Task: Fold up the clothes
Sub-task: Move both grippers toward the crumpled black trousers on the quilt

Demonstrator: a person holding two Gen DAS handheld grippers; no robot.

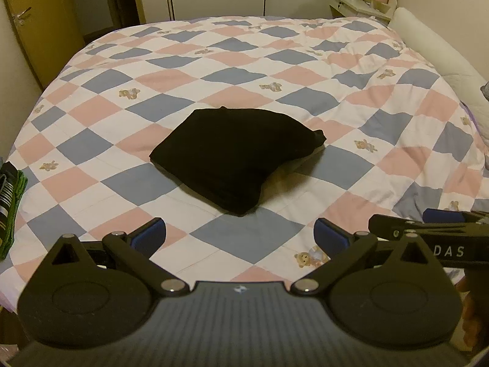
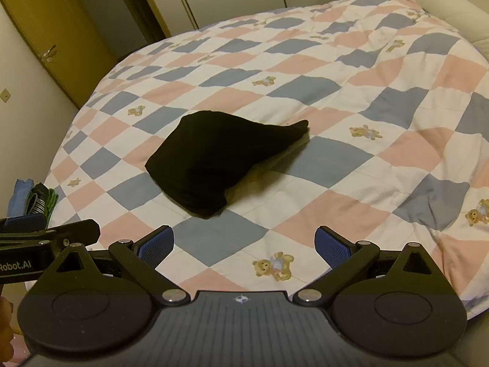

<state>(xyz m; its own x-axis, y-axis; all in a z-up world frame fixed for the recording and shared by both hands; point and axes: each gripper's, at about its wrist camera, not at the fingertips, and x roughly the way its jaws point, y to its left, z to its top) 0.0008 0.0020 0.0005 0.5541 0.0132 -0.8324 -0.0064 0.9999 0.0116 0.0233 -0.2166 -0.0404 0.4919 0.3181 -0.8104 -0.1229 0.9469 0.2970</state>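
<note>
A black garment (image 1: pixel 232 150) lies folded into a compact bundle in the middle of the bed; the right wrist view shows the same black garment (image 2: pixel 214 159), with one corner sticking out to the right. My left gripper (image 1: pixel 240 237) hovers over the near part of the quilt, short of the bundle, jaws wide open and nothing between them. My right gripper (image 2: pixel 244 244) is likewise open and empty, held back from the garment. Each gripper shows at the edge of the other's view: the right gripper (image 1: pixel 428 229) and the left gripper (image 2: pixel 45 235).
A pink, blue and white checked quilt (image 1: pixel 275 70) with teddy-bear prints covers the bed. Striped and green clothes (image 1: pixel 9 202) are piled at the bed's left edge. A white pillow (image 1: pixel 437 52), a shelf (image 1: pixel 360 3), wardrobe doors and a yellow door (image 1: pixel 39 24) surround the bed.
</note>
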